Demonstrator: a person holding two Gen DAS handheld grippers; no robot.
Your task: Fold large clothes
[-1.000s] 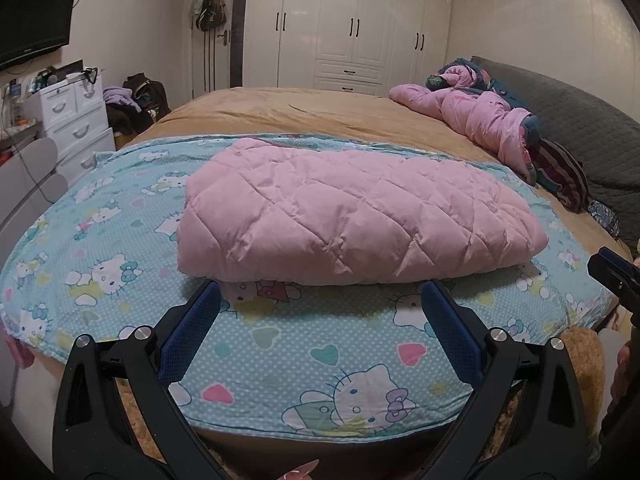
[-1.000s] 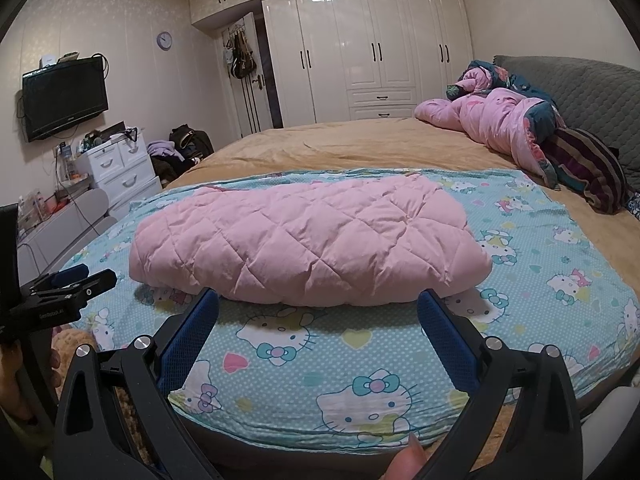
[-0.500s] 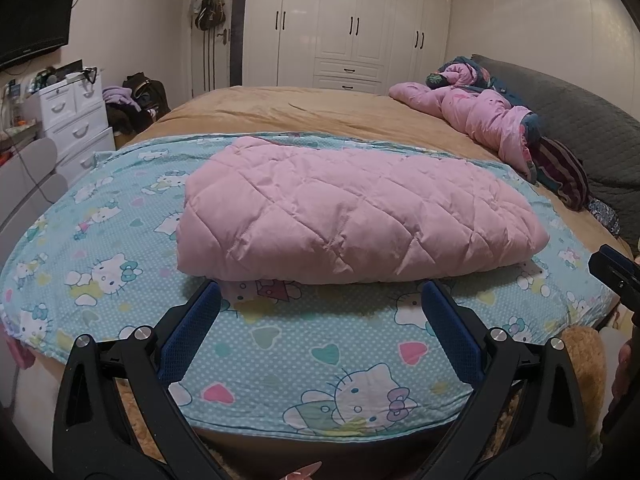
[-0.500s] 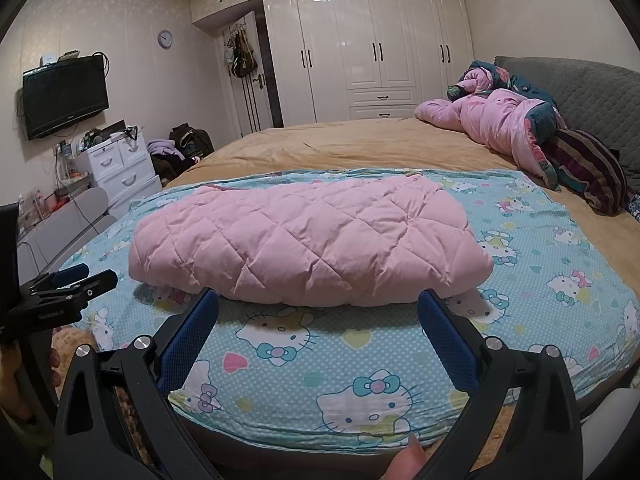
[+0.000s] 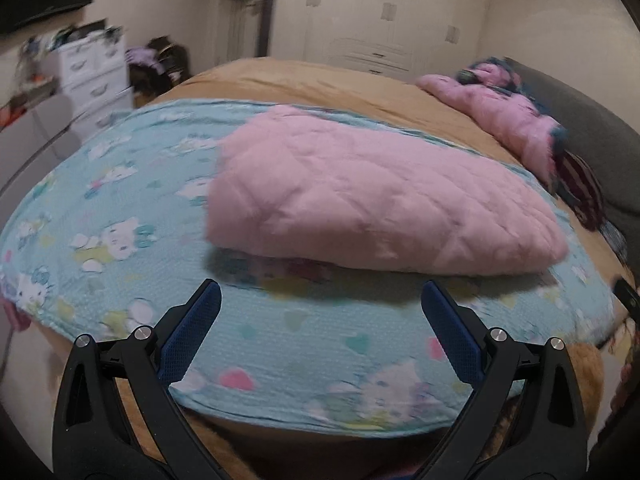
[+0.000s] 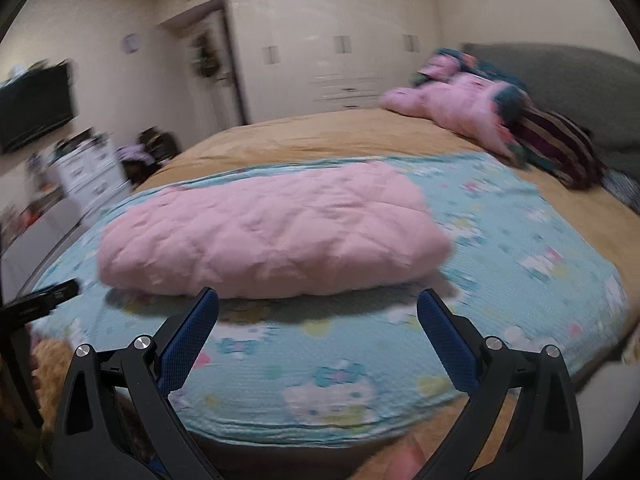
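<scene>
**Both grippers wide apart in front of the folded pink garment**

The left gripper (image 5: 320, 300), black with 2 blue-padded fingers, has its jaws spread wide and holds nothing; it hovers over the near edge of the light-blue cartoon-cat printed sheet (image 5: 120, 208), just short of the garment. The right gripper (image 6: 318, 306), of the same build, is equally wide and empty, its left fingertip (image 6: 204, 300) reaching the garment's near edge in the view; I cannot tell whether it touches.

The puffy pink quilted garment (image 5: 360, 200) lies folded into 1 thick, rounded bundle in the middle of the printed sheet, its long side across the views. In the right wrist view the garment (image 6: 272, 232) sits left of centre, and part of the other gripper shows at the far left edge, beside the garment's left end.

The printed sheet covers the near part of a wide tan bedspread (image 5: 312, 80) that stretches beyond the garment. Behind and to the right of the garment, near the grey padded headboard (image 6: 560, 80), lies a rumpled pink quilt (image 6: 460, 108) beside a dark striped cloth (image 6: 556, 144). Behind the garment stands a white wardrobe wall (image 6: 340, 48); to its left are a white chest of drawers (image 5: 92, 68) and a dark wall-mounted screen (image 6: 36, 108). Both views are blurred.
</scene>
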